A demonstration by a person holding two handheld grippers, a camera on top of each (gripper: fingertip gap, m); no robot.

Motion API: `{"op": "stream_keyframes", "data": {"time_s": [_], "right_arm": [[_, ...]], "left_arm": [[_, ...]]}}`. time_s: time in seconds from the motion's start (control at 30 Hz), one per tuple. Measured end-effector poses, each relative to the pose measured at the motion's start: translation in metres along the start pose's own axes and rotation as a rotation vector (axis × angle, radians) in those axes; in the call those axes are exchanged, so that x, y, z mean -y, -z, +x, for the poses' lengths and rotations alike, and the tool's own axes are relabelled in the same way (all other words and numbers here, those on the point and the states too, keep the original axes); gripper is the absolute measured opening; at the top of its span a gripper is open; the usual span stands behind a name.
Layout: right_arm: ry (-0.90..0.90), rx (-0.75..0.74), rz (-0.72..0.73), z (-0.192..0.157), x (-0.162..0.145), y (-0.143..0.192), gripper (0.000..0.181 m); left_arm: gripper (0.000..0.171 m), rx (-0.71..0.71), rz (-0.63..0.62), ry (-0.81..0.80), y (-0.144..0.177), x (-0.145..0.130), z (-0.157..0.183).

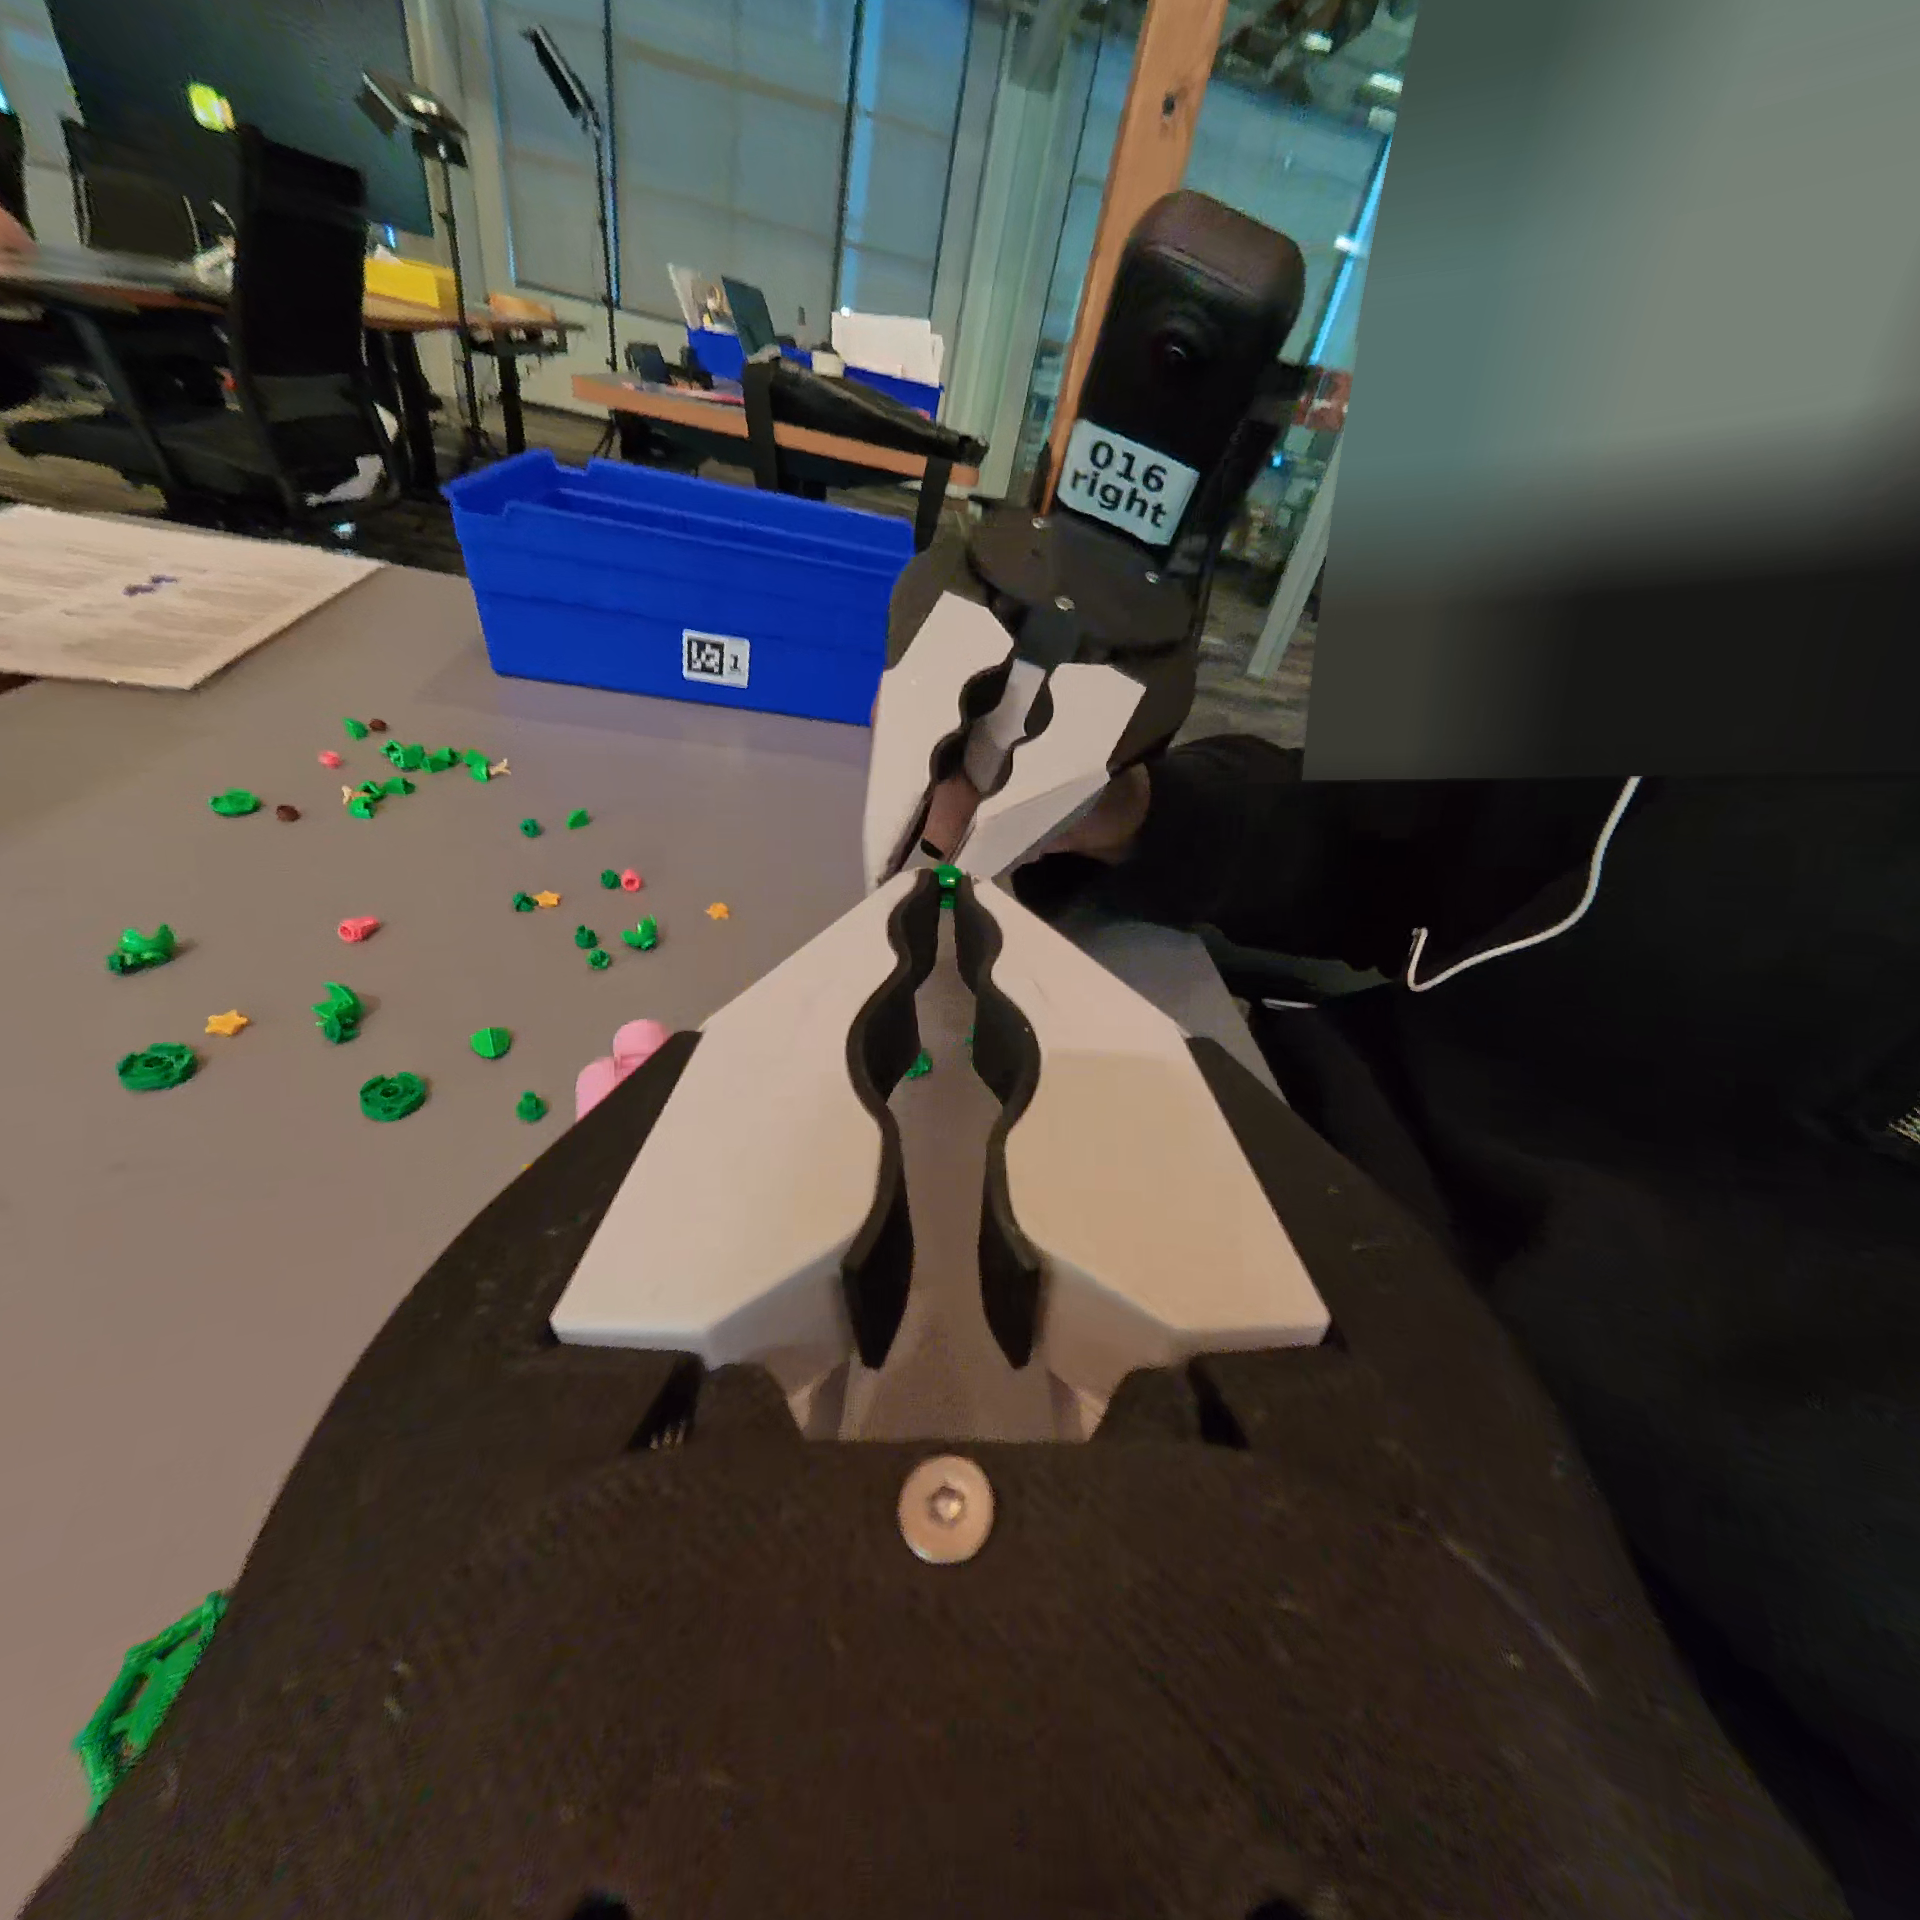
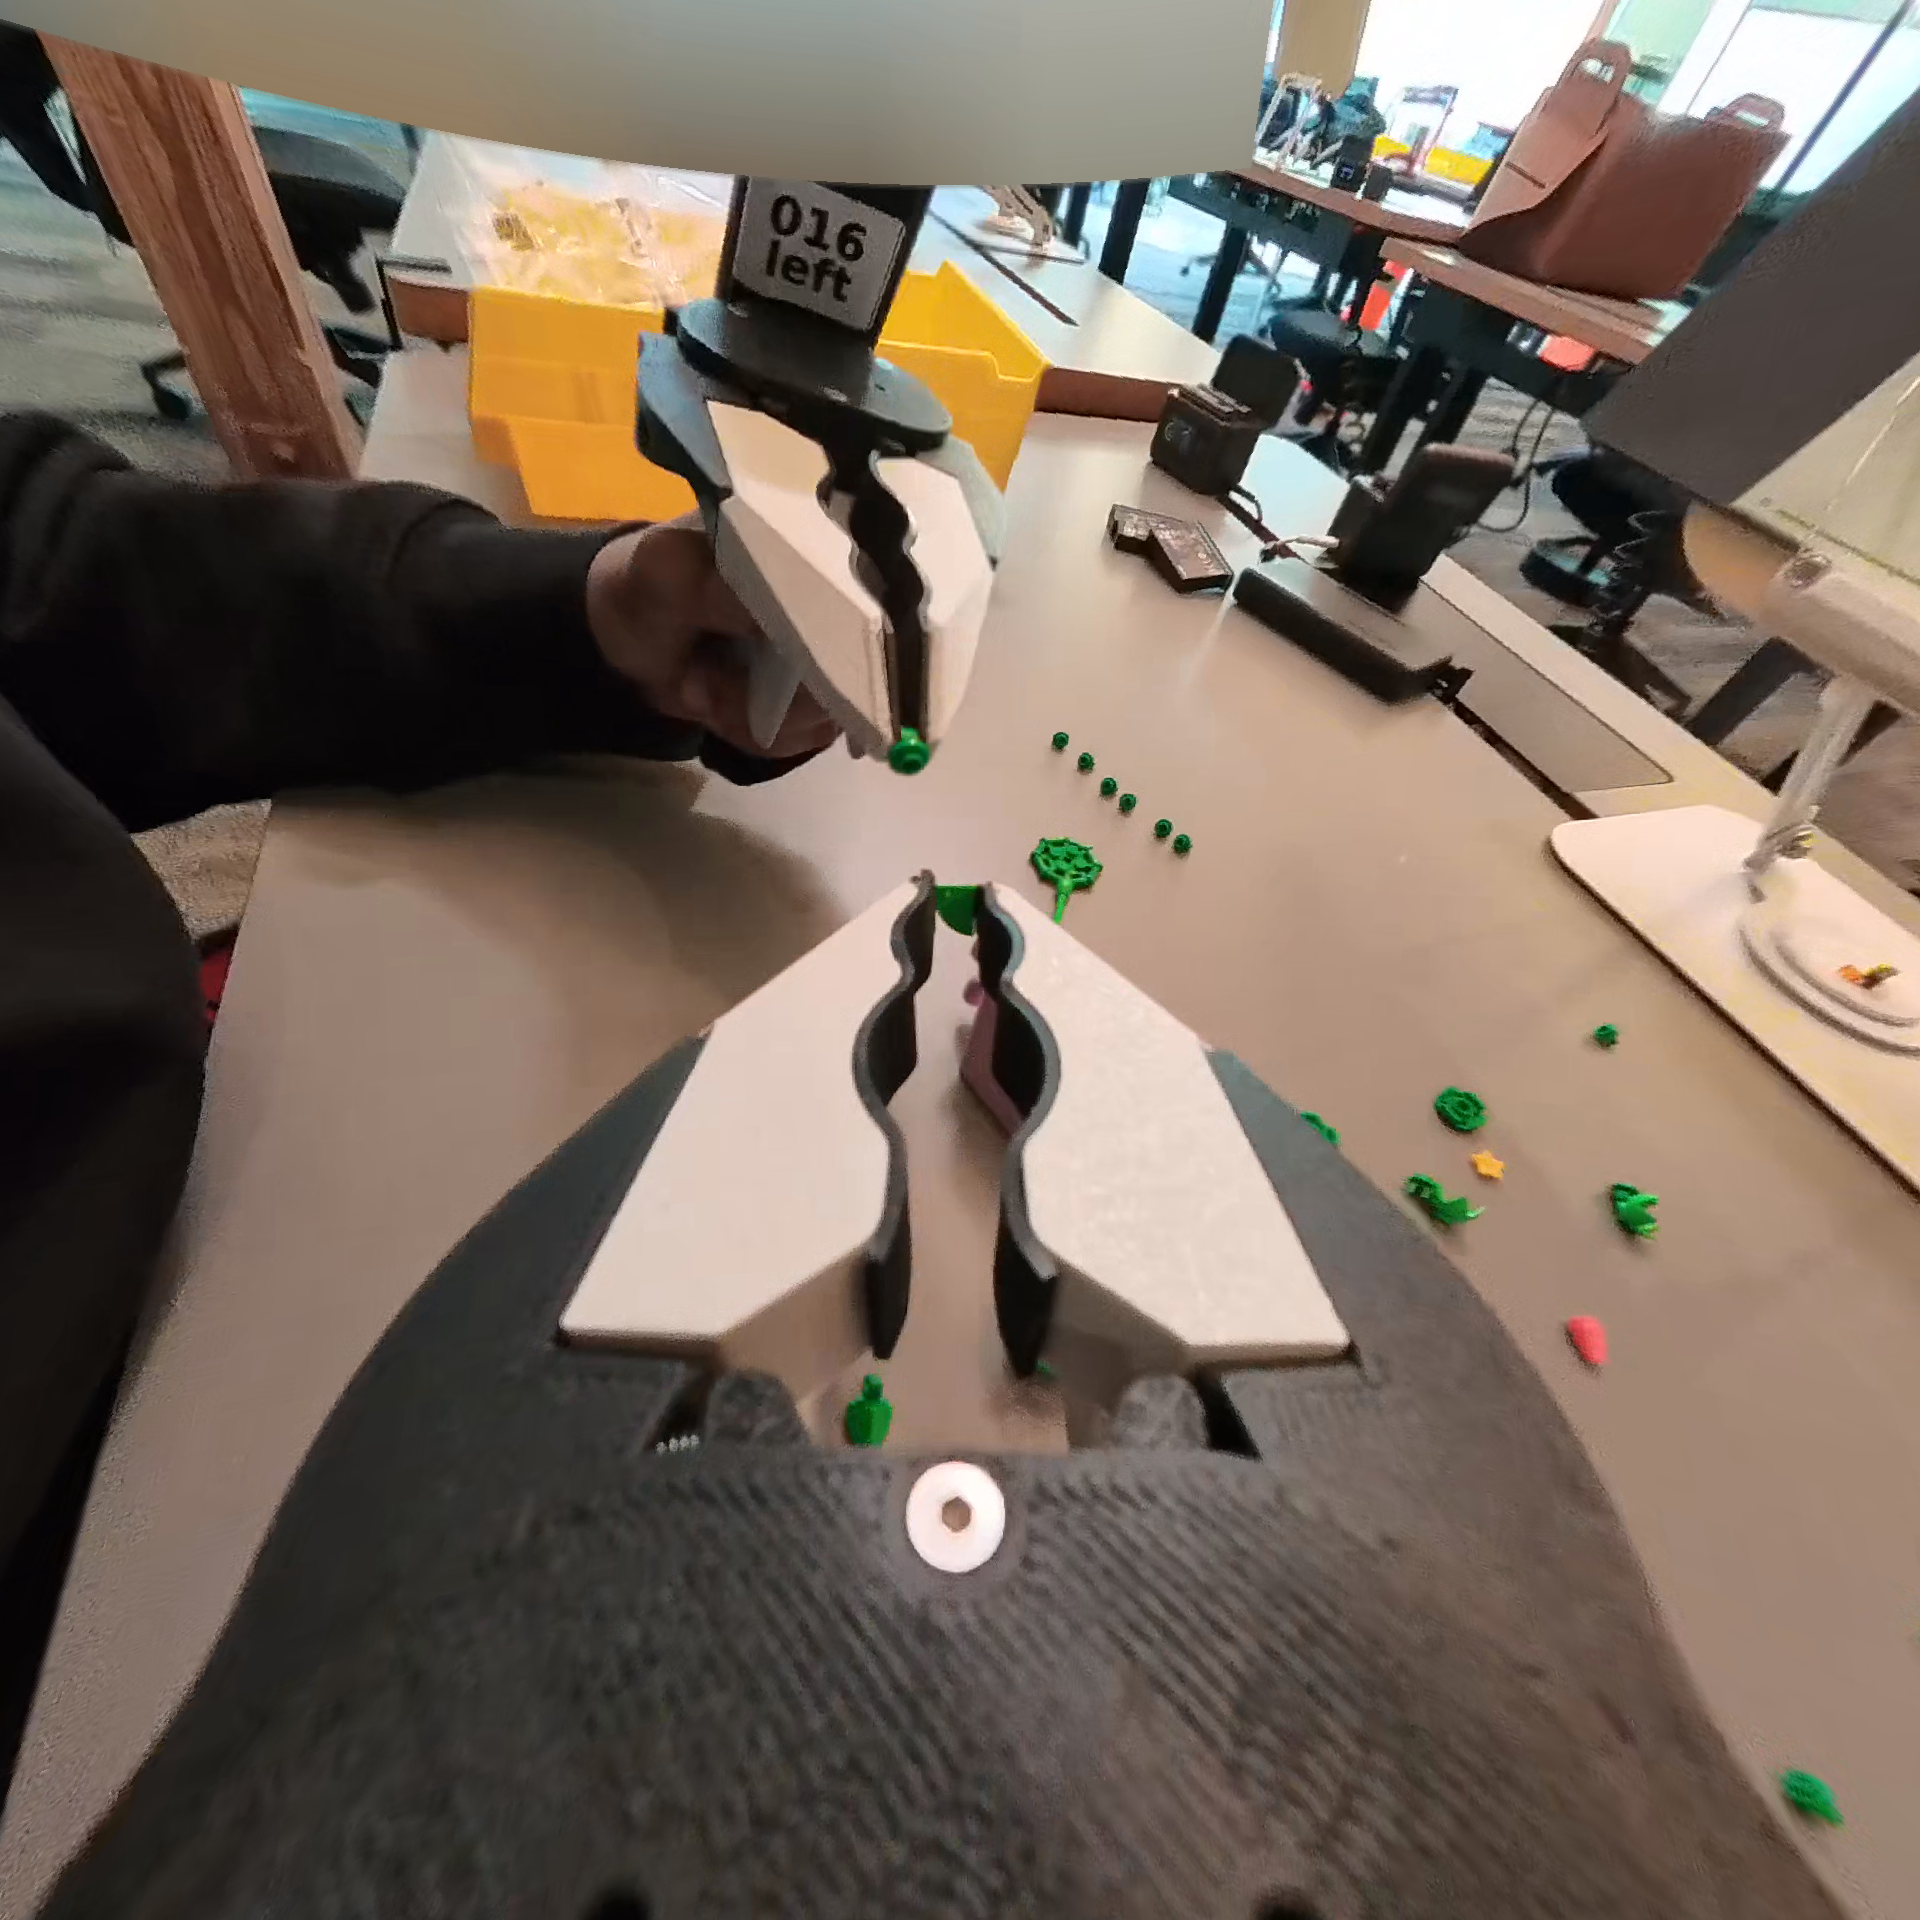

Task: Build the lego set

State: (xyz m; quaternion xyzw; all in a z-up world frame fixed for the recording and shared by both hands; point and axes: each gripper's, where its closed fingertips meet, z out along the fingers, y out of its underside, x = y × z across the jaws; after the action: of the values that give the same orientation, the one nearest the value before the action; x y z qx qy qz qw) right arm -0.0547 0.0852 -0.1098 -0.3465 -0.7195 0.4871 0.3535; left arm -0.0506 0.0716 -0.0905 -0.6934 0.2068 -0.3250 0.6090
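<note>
Grey table [image 1: 312, 1195]; left gripper [image 2: 906, 750] pinches green stud [image 2: 908, 753]; right gripper [image 2: 951, 894] nips green leaf [image 2: 956, 906].

An open-plan office or lab: rows of desks [image 2: 1475, 265], black office chairs [image 1: 296, 312], tall windows [image 1: 727, 135], light stands [image 1: 582, 156], and blue [image 1: 675, 582] and yellow storage bins [image 2: 561, 416].

left claw [image 1: 943, 883]: grey wedge fingers, black wavy pads, black textured base, silver screw
right claw [image 2: 951, 896]: same, white washer
sleeves [image 2: 312, 613]: black
</note>
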Motion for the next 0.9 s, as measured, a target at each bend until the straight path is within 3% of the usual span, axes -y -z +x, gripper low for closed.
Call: {"op": "stream_keyframes", "data": {"time_s": [0.1, 0.43, 0.9], "right_arm": [[-0.032, 0.007, 0.02, -0.003, -0.008, -0.005, 0.006], [0.099, -0.041, -0.082, -0.011, -0.023, -0.008, 0.006], [0.161, -0.109, -0.098, -0.008, -0.022, -0.007, 0.005]], "left_arm": [[0.0, 0.016, -0.038, 0.003, -0.003, -0.007, -0.003], [0.0, 0.055, -0.192, 0.032, -0.014, -0.036, -0.011], [0.0, 0.039, -0.175, 0.144, -0.017, -0.036, -0.012]]}}
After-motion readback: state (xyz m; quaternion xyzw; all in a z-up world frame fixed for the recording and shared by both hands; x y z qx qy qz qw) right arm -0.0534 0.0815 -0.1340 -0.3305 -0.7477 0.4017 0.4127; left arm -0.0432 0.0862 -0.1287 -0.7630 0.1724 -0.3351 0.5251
